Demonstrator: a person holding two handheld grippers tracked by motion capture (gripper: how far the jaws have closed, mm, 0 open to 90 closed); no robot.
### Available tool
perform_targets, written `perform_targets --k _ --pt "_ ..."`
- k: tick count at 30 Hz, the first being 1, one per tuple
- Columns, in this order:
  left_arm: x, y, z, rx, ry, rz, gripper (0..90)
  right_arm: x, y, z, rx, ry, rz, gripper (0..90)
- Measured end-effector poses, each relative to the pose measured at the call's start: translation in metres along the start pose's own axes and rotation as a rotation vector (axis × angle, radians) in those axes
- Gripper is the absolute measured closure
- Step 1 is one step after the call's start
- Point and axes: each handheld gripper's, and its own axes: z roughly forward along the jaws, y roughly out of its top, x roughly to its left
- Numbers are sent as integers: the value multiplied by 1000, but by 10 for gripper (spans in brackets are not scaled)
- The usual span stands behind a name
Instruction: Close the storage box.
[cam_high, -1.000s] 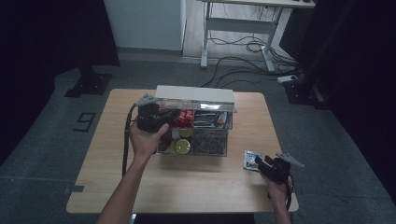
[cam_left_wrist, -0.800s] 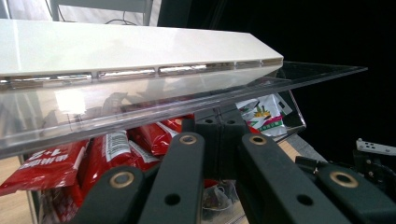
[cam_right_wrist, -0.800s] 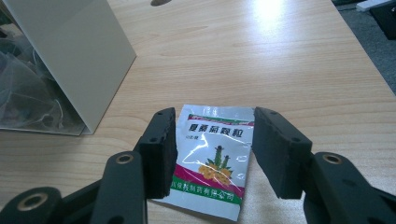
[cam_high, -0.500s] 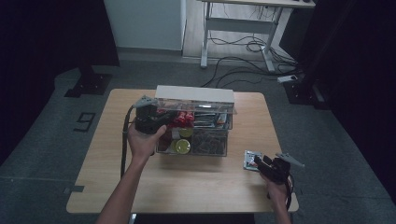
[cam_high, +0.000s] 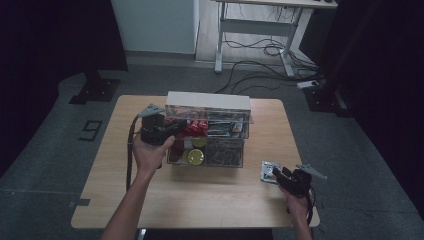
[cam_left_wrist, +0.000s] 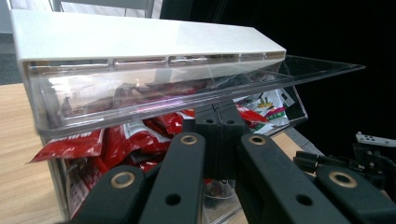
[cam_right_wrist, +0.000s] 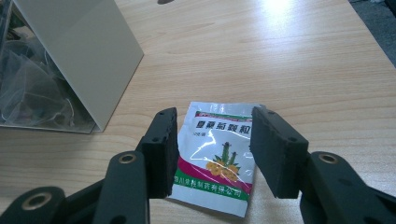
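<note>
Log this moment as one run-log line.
left gripper: shut, at clear organizer under lifted lid | right gripper: open, over sachet on table | red packets inside

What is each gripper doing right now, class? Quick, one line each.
Left gripper: jaws shut, nothing seen between them, at the clear box.
Right gripper: jaws open, straddling the sachet lying on the table.

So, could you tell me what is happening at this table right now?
A person works with tongs in each hand. The left tongs are shut at the raised clear lid of a plastic box holding red packets. The right tongs hang open over a small silver sachet lying flat on the wooden table, not yet gripping it.
</note>
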Motion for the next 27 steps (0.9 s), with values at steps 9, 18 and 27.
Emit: perform_targets --k 9,18,27 --pt "1 -7 -1 16 -5 -2 900 -1 -1 0 2 0 1 511" --pt "1 -14 -1 37 -16 -4 898 -1 -1 0 3 2 -2 511" --pt "3 -22 1 51 -24 -12 894 0 -3 2 12 2 -4 511"
